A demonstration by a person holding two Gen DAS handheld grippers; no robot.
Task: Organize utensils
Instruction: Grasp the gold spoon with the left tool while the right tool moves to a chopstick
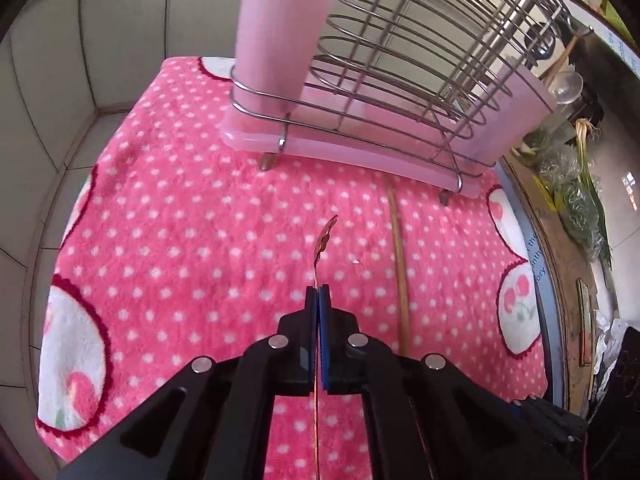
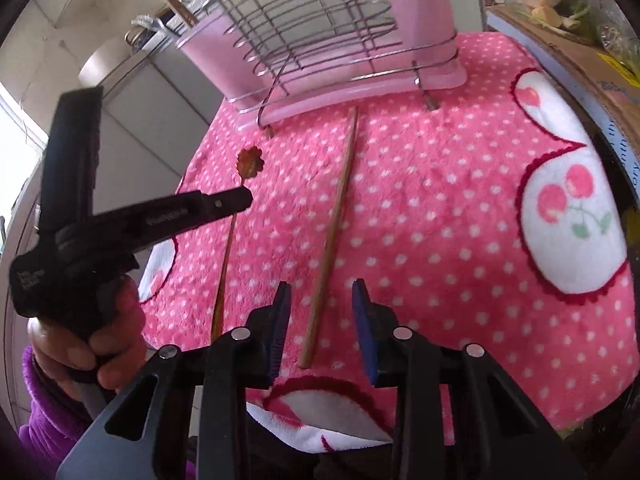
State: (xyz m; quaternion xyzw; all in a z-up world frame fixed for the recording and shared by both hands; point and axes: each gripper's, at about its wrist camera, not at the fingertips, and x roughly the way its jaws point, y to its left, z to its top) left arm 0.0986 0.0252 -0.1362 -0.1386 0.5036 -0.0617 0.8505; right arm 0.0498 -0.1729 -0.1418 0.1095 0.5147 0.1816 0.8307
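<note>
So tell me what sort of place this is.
Most likely a home kitchen corner. A wire dish rack on a pink drip tray stands on a pink polka-dot towel, tiled walls rise behind, and bagged greens lie alongside.

Both views are taken from just behind gripper fingers and are aimed steeply down, close over a pink dotted towel [image 1: 180, 208] [image 2: 440, 208]. A wire dish rack [image 1: 400, 92] [image 2: 320, 20] is seen toward twelve o'clock in each. The towel, rack and a wooden chopstick [image 1: 400, 264] [image 2: 332, 224] are shared.
</note>
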